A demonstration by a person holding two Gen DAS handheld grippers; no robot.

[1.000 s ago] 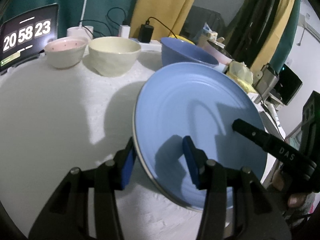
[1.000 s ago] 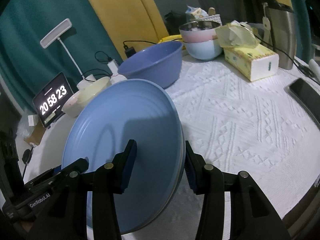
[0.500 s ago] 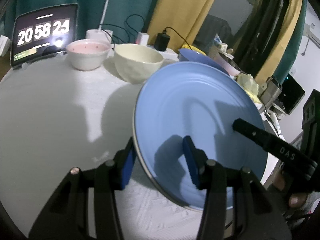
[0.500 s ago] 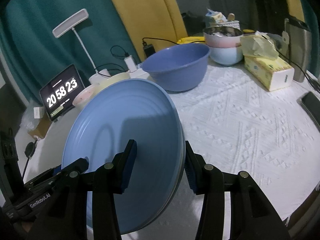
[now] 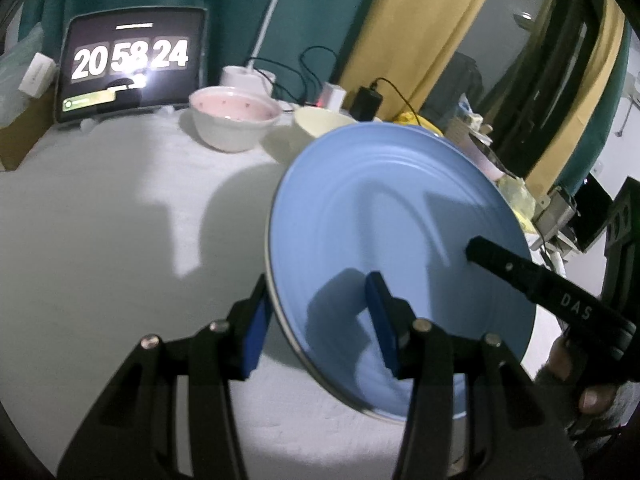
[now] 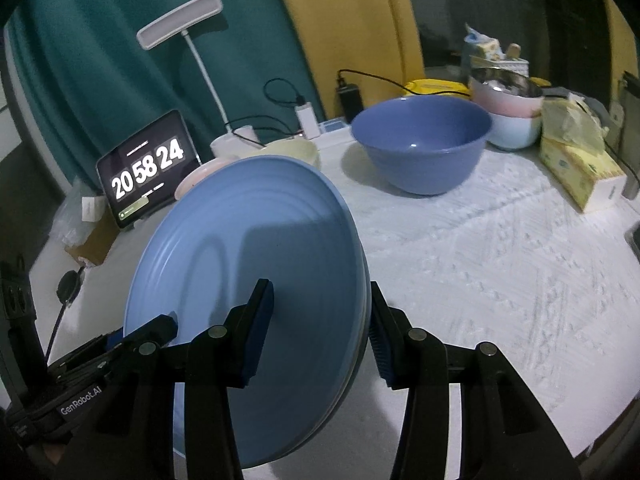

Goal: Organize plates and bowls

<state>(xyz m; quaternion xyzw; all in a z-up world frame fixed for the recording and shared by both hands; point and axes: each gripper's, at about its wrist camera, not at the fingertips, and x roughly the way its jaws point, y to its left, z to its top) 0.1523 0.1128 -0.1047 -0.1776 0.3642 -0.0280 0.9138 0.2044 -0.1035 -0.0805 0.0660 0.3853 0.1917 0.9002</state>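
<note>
A large blue plate hangs tilted above the white tablecloth, held by its rim from two sides. My left gripper is shut on its near left rim, one pad under it and one on its face. Over on the opposite rim my right gripper is shut too; one of its fingers shows in the left wrist view. A pink bowl and a cream bowl stand behind the plate. The big blue bowl stands further right, beside stacked pastel bowls.
A tablet showing a clock leans at the table's back left, with a desk lamp, chargers and cables behind the bowls. A tissue box lies at the right. A hand grips the right tool.
Both grippers have carried the plate left, towards the tablet and the small bowls, and a little higher. The grip on the rim looks the same.
</note>
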